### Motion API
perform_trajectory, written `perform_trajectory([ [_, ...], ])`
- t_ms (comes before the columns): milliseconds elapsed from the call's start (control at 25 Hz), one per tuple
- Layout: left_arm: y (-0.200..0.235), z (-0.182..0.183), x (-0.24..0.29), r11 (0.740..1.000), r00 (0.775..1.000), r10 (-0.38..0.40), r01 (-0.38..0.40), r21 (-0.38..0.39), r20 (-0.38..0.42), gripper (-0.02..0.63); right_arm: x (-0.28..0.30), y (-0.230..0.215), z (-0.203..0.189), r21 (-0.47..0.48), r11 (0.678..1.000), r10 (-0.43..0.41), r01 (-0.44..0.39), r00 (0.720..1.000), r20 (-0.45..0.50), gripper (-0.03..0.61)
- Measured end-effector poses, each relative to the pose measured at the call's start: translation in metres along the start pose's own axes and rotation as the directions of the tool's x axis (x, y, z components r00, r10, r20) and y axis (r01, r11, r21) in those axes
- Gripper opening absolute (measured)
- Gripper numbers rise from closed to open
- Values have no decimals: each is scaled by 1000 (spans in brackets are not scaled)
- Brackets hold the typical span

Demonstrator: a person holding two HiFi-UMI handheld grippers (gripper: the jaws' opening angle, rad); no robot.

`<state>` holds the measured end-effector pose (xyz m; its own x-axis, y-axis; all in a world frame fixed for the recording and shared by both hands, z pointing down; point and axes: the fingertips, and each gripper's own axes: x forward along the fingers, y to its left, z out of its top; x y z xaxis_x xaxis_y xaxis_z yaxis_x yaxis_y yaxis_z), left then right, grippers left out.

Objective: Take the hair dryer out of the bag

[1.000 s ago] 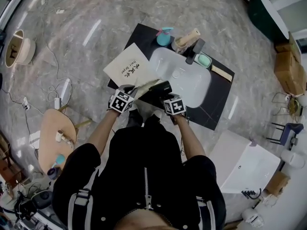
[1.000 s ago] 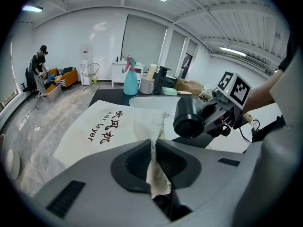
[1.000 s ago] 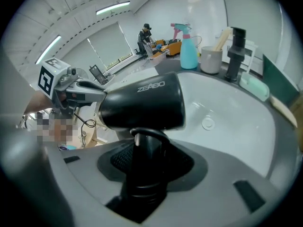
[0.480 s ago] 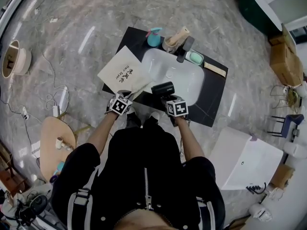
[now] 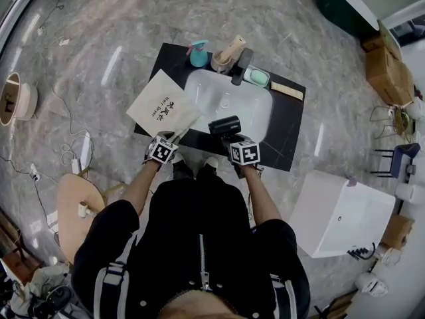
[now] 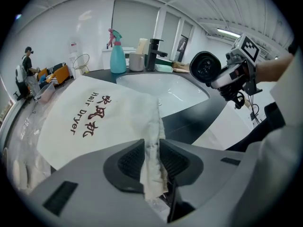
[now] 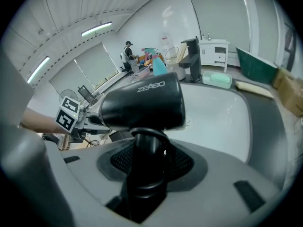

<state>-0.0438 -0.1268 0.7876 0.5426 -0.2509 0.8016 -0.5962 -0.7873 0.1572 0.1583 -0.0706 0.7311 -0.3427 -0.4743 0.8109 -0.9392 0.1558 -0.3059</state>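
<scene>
Hair dryer (image 7: 142, 103) handle clamped in right hand-held gripper (image 7: 149, 148), over sink (image 5: 226, 98) near rim, left hand-held gripper (image 6: 152, 152) jaws just eased narrowly apart, bunched edge of white bag (image 6: 94, 122) loose between them, bag flat on black table (image 5: 289, 125)

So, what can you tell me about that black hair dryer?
The hair dryer is black plastic: a short barrel marked ZEABO on a round handle. The right hand-held gripper clamps the handle, barrel roughly level above the front edge of the white basin. It is clear of the cloth bag.
</scene>
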Motion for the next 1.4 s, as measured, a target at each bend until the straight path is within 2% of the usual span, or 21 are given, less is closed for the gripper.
perform_trajectory([
  [120,-5,11,-10,999,999,-20,21,-42,32,106,4,-8,-8,19,1000,15,-16,1000,20,192],
  [320,-5,50,-34,999,990,-12,18,-41,142,106,-2,-20,-4,48,999,6,-8,998,57,192],
  [520,3,88,-51,999,975,18,-7,-52,223,104,-17,-27,18,19,1000,-17,14,990,139,192],
  [720,9,128,-64,998,953,44,-29,-54,301,104,-41,-33,54,8,999,-39,38,969,245,192],
  [1040,12,194,-99,997,887,75,-54,-60,456,80,-88,-37,106,-3,999,-47,52,917,397,192],
  [1280,3,235,-128,997,840,64,-71,-7,539,55,-121,-33,141,-27,996,-56,80,865,499,190],
  [1400,1,252,-142,998,812,61,-69,-7,581,44,-134,-30,154,-33,995,-61,93,840,539,190],
])
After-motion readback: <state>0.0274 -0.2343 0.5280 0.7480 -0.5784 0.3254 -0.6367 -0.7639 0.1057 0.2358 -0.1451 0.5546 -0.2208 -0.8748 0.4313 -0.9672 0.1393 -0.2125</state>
